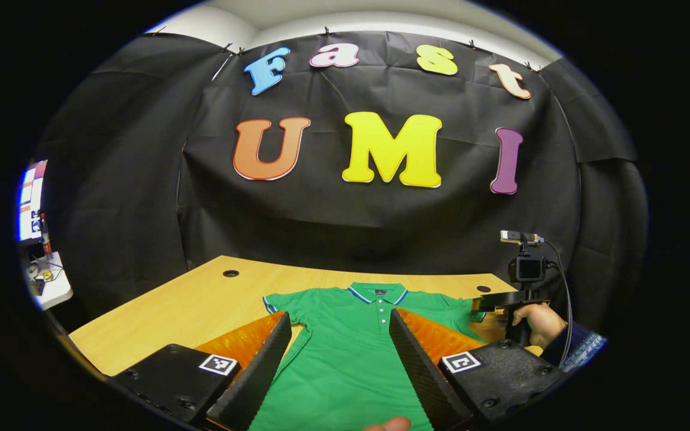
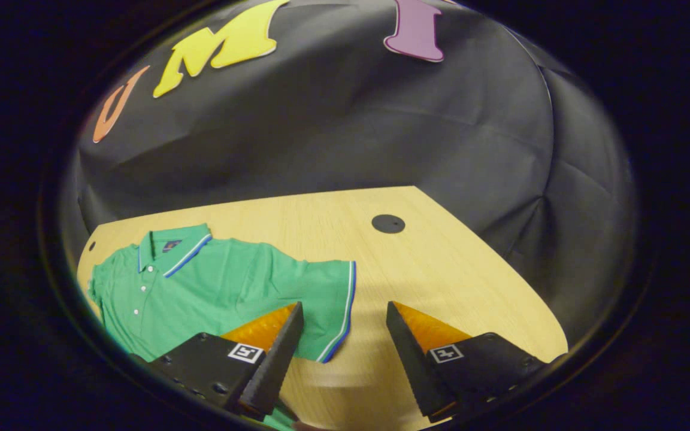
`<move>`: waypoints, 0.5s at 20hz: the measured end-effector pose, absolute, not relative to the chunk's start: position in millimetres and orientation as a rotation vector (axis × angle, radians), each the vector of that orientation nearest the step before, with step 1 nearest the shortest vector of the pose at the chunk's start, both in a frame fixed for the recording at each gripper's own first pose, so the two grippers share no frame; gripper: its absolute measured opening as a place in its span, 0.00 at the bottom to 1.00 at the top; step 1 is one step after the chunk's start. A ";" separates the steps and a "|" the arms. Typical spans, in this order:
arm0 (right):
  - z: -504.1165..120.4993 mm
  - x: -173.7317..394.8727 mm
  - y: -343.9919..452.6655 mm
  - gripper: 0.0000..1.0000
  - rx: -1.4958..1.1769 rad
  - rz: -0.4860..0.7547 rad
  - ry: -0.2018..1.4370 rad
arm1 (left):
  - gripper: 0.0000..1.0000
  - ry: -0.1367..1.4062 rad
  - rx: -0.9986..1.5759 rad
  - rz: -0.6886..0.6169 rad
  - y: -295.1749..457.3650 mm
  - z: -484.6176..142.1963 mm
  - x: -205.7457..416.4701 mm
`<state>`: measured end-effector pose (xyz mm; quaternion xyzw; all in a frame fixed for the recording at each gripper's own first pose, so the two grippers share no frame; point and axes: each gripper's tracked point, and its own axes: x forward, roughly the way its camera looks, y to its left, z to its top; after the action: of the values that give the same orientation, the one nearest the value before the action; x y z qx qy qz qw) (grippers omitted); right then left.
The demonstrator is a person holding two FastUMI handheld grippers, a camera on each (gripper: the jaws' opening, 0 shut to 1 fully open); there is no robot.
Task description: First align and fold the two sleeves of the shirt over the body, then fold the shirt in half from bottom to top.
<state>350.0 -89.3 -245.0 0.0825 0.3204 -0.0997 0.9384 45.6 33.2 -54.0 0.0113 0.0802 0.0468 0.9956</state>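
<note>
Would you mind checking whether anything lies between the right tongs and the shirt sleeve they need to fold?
Nothing visible does. The right tongs stand open just over the sleeve's striped cuff, with bare wooden table beside it and no other object between.

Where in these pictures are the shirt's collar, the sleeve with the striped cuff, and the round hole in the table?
collar (image 1: 377, 293), left gripper view, on its middle above the buttons
sleeve (image 2: 327, 299), right gripper view, on the cloth near the striped cuff
hole (image 2: 388, 223), right gripper view, on its dark centre

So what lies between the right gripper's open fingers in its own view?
In the right gripper view, the right gripper frames the shirt's striped sleeve cuff and bare table.
</note>
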 end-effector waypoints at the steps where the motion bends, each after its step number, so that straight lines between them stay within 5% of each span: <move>1: -252.3 353.0 -91.1 0.85 0.178 -0.208 0.675 | 1.00 0.164 0.022 0.101 36.1 -54.8 47.7; 3: -256.9 356.7 -85.0 0.83 0.242 -0.174 0.695 | 1.00 0.173 0.026 0.117 41.6 -59.4 51.9; 6: -257.7 362.3 -83.9 0.52 0.230 -0.164 0.688 | 1.00 0.199 0.024 0.129 44.5 -68.6 58.0; 7: -256.3 365.3 -79.0 0.51 0.229 -0.149 0.686 | 1.00 0.208 0.026 0.130 44.2 -71.1 59.3; 10: -256.4 370.5 -66.9 0.15 0.191 -0.107 0.681 | 1.00 0.212 0.041 0.134 42.7 -72.4 60.1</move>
<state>370.5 -66.9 -256.4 0.0934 0.3332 -0.0525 0.9367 60.1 42.7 -72.4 0.0205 0.1059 0.0668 0.9919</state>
